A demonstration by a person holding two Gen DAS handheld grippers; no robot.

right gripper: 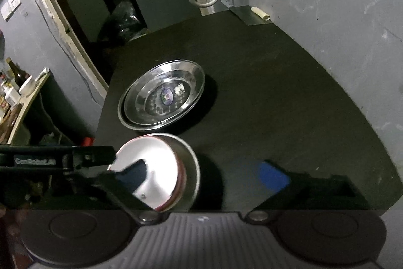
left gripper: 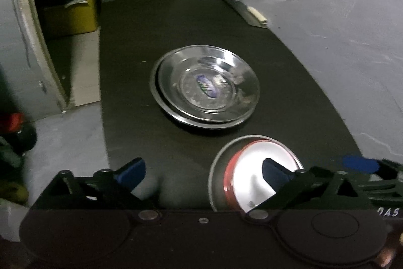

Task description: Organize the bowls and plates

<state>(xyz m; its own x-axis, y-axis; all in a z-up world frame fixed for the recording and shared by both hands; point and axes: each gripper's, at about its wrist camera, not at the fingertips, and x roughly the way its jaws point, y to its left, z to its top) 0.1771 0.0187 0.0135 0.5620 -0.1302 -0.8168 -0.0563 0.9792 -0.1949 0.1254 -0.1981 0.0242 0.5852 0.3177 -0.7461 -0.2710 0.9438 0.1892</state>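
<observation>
Both grippers wide open over the dark surface [left gripper: 289,82]

Left gripper [left gripper: 204,172] and right gripper [right gripper: 209,174] hold nothing; stacked bowls [left gripper: 252,175] sit between them, stacked plates [left gripper: 205,87] lie just ahead.

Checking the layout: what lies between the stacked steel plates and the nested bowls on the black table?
Nothing: between the stacked plates and the nested bowls only bare black table shows, in both wrist views.
</observation>
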